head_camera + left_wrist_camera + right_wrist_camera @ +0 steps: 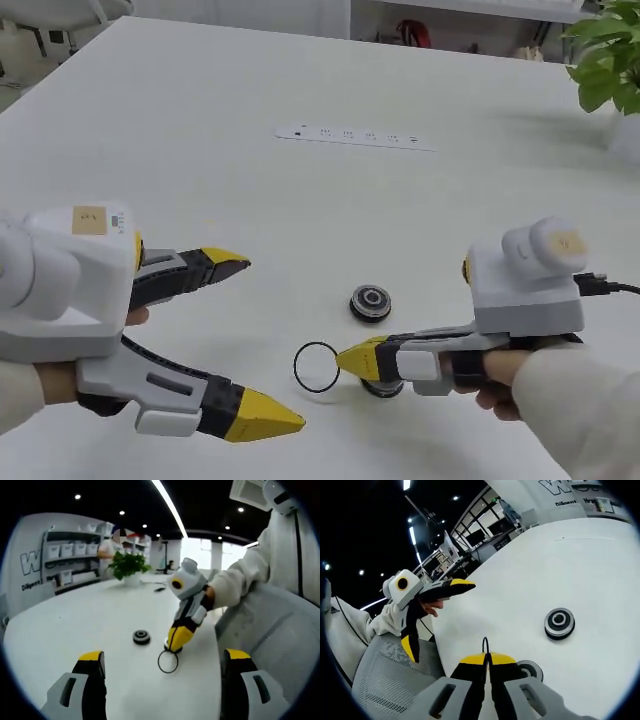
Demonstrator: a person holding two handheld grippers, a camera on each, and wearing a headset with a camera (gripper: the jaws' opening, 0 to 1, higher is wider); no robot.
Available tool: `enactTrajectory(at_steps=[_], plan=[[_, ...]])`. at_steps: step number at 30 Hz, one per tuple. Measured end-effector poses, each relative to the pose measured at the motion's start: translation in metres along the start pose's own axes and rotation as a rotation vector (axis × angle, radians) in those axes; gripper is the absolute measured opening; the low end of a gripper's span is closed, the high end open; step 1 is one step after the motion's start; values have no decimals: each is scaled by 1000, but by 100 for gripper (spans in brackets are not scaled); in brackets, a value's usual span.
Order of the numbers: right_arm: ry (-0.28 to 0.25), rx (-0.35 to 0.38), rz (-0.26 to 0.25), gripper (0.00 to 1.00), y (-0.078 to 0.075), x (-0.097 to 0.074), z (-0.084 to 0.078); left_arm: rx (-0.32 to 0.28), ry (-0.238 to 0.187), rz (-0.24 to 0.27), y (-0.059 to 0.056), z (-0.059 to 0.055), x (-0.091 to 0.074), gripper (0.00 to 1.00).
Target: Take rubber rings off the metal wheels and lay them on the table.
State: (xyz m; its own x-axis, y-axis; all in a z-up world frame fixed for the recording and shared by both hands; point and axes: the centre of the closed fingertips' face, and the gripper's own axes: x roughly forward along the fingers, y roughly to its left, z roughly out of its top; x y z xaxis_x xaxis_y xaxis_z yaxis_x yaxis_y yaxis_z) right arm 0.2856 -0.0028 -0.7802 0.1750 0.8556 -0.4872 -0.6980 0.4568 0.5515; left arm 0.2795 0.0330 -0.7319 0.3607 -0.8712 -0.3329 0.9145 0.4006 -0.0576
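Head view: the right gripper [343, 358] has its yellow tips closed on the edge of the rubber ring [296, 366]. The loop juts out leftward, low over the table [200, 120]; whether it touches, I cannot tell. The ring should be lowered until it lies flat, clear of the near wheel [383, 388] tucked under the jaws, and only then should the jaws part, gently. The left gripper [268, 342] is spread wide and holds nothing.

Left gripper view: the ring dangles from the right gripper's tips, straight ahead between the open jaws, with the far wheel [141, 637] just beyond it.

Right gripper view: the jaws meet, and the ring pokes out edge-on past them.
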Motion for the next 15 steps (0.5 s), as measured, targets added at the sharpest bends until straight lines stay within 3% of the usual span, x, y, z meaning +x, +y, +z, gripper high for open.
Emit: enactTrajectory(at_steps=[15], plan=[[28, -14, -6, 0, -6, 3, -6, -4, 12, -10, -2, -3, 1, 100]])
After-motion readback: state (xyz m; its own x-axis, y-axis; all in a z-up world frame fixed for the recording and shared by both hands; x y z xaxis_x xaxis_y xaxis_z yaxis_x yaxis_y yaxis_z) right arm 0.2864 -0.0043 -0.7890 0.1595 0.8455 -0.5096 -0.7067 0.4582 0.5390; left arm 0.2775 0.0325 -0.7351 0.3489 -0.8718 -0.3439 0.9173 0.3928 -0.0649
